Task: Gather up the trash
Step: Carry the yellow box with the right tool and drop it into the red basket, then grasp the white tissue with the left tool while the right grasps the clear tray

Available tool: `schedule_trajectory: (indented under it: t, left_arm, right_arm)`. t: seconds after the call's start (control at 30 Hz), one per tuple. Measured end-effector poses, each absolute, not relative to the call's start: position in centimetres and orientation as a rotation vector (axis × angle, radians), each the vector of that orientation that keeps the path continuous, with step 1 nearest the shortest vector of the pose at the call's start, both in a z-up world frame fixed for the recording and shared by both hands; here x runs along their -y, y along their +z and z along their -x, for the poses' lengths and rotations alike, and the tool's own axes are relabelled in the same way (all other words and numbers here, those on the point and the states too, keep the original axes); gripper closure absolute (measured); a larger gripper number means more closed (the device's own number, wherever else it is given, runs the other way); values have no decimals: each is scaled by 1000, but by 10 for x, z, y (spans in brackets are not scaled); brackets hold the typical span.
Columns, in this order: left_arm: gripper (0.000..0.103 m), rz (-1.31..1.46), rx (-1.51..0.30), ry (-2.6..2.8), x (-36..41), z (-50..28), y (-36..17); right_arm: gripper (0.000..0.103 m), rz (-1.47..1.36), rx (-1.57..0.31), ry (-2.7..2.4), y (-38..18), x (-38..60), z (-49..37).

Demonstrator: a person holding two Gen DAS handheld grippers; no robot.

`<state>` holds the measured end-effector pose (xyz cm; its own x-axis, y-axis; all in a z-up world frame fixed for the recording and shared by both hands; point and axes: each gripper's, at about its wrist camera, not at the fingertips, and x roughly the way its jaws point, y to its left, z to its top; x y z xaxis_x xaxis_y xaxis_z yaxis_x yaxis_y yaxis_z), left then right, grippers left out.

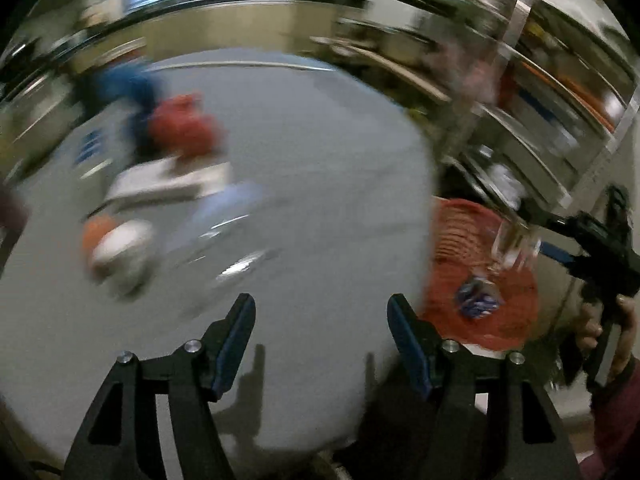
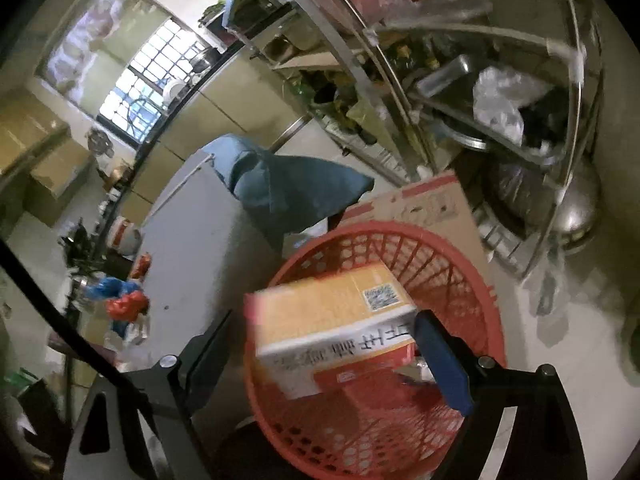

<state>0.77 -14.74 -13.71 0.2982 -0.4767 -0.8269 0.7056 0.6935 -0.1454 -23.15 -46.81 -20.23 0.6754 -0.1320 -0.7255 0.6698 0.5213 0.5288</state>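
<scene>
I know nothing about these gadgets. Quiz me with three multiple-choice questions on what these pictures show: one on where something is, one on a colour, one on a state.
1. Where is the yellow box?
A. over the basket
B. on a shelf
C. under the table

2. What colour is the basket?
A. green
B. red-orange
C. white

3. How is the left hand-held gripper?
A. shut on a bottle
B. open, holding nothing
C. shut on a bag

Answers: 1 A, the basket's lattice surrounds the box. 2 B, both views show it. 3 B, only grey table shows between its fingers.

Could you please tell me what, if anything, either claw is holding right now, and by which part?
Neither claw grips anything. The left claw is open; the orange-and-white cardboard box sits between the open right claw's fingers, apparently untouched.
</scene>
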Motion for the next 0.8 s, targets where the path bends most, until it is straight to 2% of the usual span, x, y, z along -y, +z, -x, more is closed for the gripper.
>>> schedule_trajectory:
  t: [0.23,0.53,0.8]
  left_arm:
    - [31,-137,-1008,-532,46,-56,-146]
    - [31,31,-1062,-518,38,-78,-149]
    - [31,212,-1135,-572,45,-101,-156]
  right_arm:
    - [12,-924,-664,-475,-196,466,209]
    - [12,-819,-744,-143,-170,390,90]
    - [12,-796,-853,50,-189,322,29]
